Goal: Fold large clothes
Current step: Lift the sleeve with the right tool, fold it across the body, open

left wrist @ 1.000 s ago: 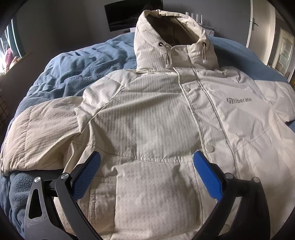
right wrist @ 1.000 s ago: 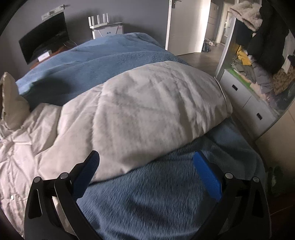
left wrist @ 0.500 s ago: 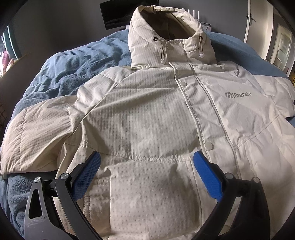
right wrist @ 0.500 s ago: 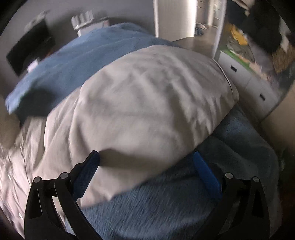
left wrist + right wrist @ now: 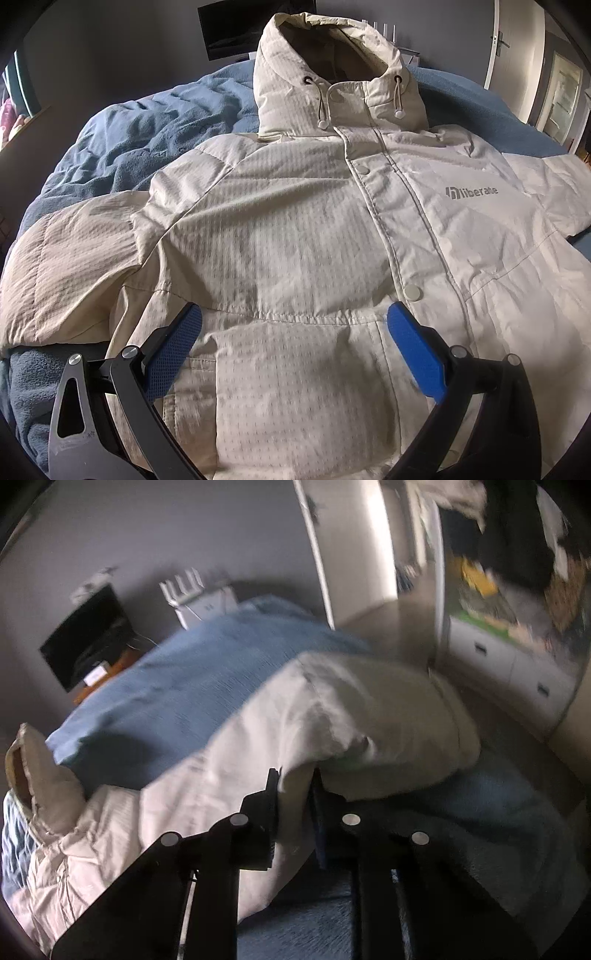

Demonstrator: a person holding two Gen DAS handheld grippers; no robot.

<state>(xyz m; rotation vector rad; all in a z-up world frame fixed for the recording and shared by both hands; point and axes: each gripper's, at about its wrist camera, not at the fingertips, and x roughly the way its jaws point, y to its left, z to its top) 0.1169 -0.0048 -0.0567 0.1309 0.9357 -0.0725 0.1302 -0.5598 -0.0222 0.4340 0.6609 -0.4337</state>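
A cream hooded jacket (image 5: 295, 236) lies front-up and spread flat on a bed covered with a blue blanket (image 5: 140, 129). Its hood (image 5: 332, 74) points toward the far wall, the front is snapped closed, and grey "liberate" lettering sits on the chest.

The left gripper (image 5: 294, 332) hangs over the lower front of the jacket near a pocket, its blue-padded jaws wide apart with nothing between them; they do not touch the cloth.

The right gripper (image 5: 294, 794) is at the jacket's sleeve (image 5: 332, 716), which stretches toward the bed's edge. Its jaws are pressed together on a fold of the sleeve's near edge, and the cloth there is drawn up off the blanket. The right wrist view is blurred. Behind the bed stand a dark screen (image 5: 88, 635) and white drawers (image 5: 517, 664).
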